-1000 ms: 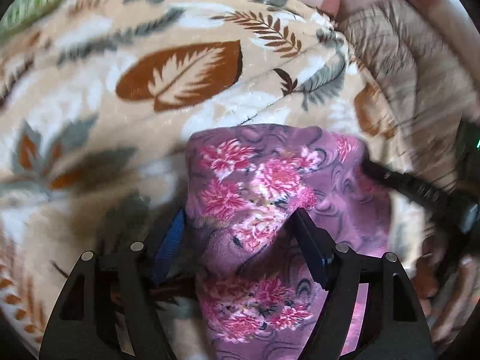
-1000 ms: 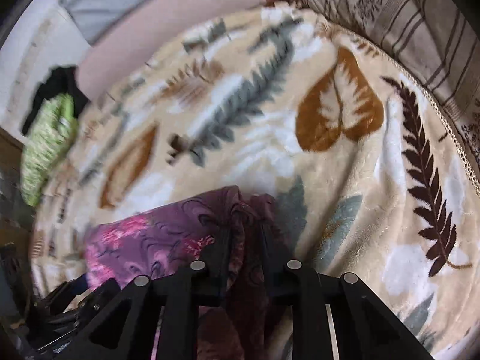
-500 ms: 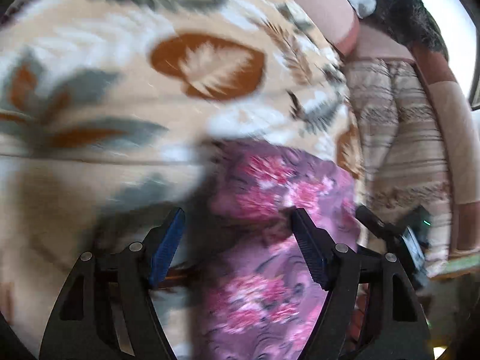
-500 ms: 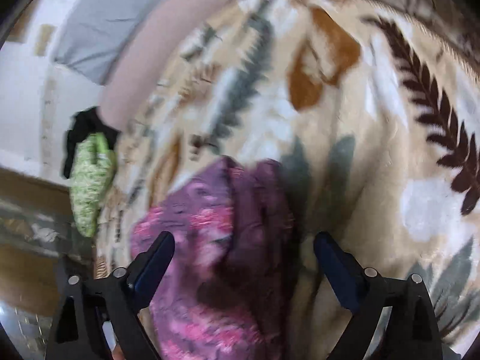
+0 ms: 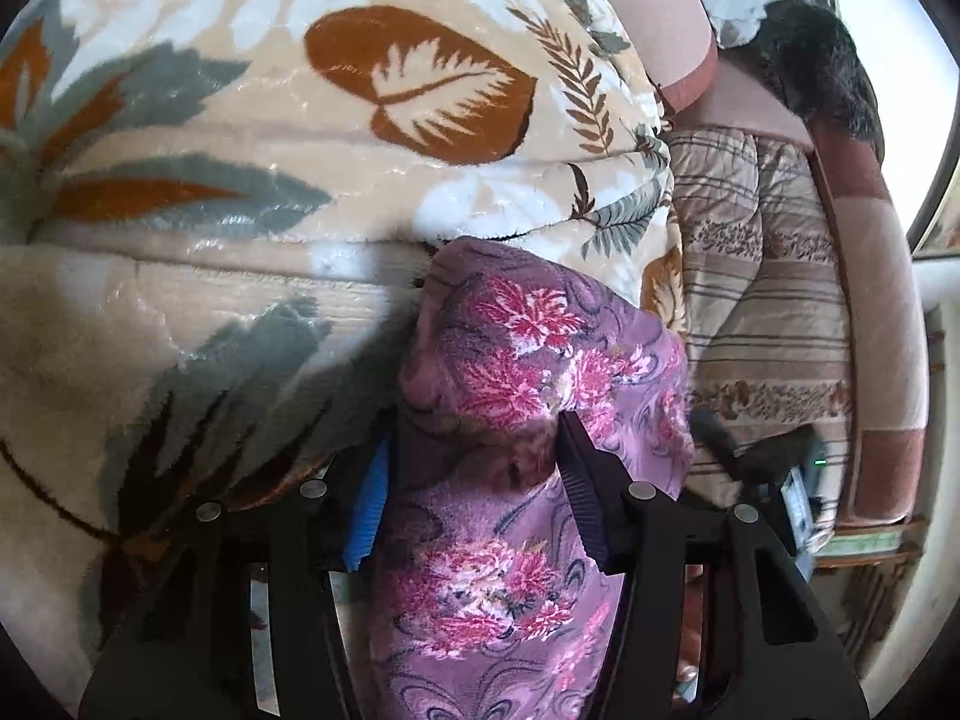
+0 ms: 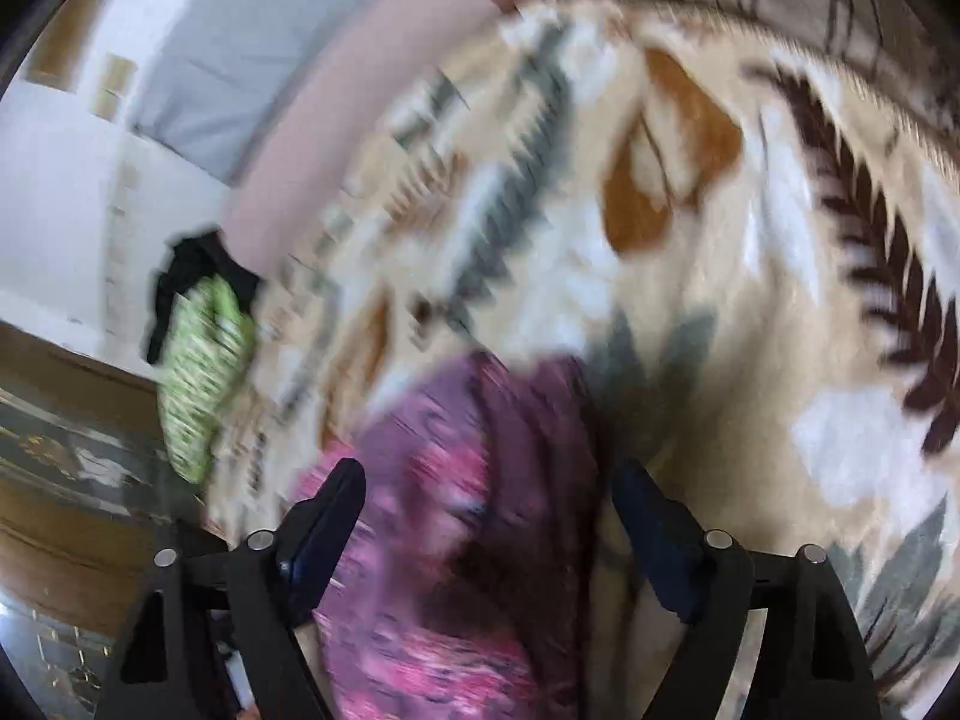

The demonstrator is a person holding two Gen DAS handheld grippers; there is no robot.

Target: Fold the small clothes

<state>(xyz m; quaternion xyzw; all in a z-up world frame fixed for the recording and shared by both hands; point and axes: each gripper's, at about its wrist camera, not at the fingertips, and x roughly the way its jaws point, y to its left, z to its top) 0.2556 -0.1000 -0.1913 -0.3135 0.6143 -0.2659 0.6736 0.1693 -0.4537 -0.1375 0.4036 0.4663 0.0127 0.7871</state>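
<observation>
The left claw [image 5: 474, 480] has its fingers partly apart with a bunched fold of the purple flowered cloth [image 5: 528, 372] between them; the cloth fills the gap and touches the right finger, while the blue-padded left finger [image 5: 367, 510] is half hidden behind it, so whether it is truly clamped cannot be told. The cloth runs from under this claw up and away to a rounded folded edge on the leaf-patterned blanket [image 5: 252, 138] that covers the bed. The right claw [image 6: 486, 516] is spread wide, its two dark fingers standing either side of the same cloth [image 6: 456, 540] without pinching it; this view is blurred. In the left wrist view, the right claw shows as a dark shape just right of the cloth, beside a striped quilt [image 5: 774, 276] that lies along the blanket's right edge. In the right wrist view, a green patterned garment [image 6: 201, 372] with something black beside it sits at the far left edge of the blanket, well apart from the cloth.
</observation>
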